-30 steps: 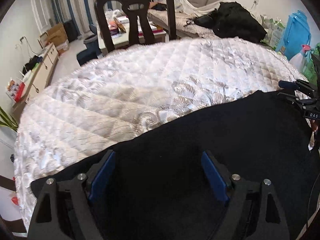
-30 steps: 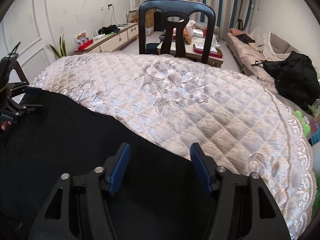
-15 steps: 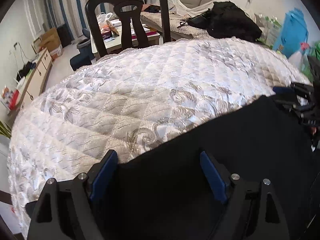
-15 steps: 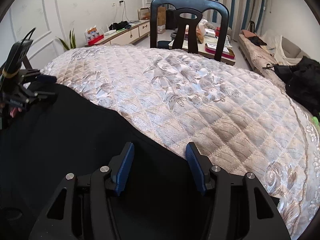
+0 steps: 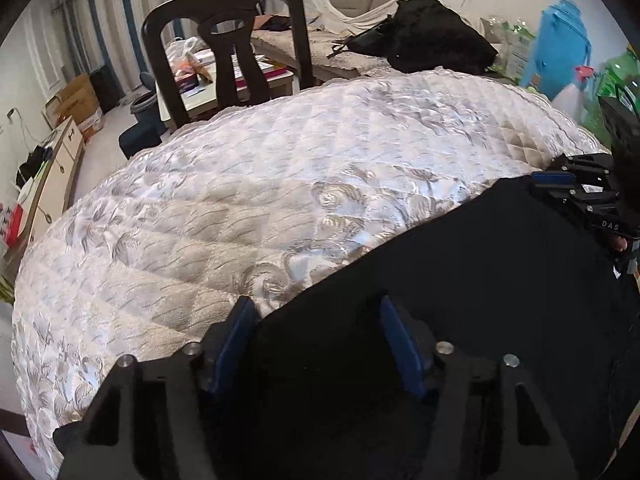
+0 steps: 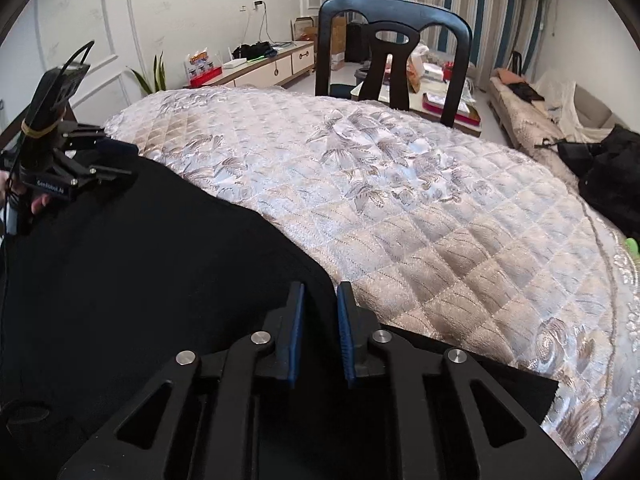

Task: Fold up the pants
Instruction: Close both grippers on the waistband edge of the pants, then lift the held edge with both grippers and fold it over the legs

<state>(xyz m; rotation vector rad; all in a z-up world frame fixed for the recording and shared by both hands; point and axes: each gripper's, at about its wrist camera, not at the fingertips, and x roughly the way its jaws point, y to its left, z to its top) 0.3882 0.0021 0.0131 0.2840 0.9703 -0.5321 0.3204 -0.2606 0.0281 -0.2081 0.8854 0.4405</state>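
Observation:
Black pants [image 5: 460,280] lie flat on the near side of a round table with a quilted silver cloth [image 5: 280,168]; they also fill the near left of the right wrist view [image 6: 140,248]. My left gripper [image 5: 316,312] stands over the pants' far edge with its blue-padded jaws apart and cloth between them. My right gripper [image 6: 320,304] has its jaws nearly closed on the pants' edge. Each gripper shows in the other's view, the right one [image 5: 552,178] at the far right and the left one [image 6: 112,156] at the far left.
A black chair [image 5: 228,56] stands at the table's far side, also in the right wrist view [image 6: 392,40]. Beyond are a low table with clutter [image 5: 224,76], a sofa with a black bag [image 5: 436,36], a sideboard [image 6: 264,64] and blue items [image 5: 560,48].
The right gripper's jaws have closed from wide apart to nearly together on the pants' edge. The left gripper's jaws have narrowed somewhat. Both grippers have shifted toward the pants' far edge.

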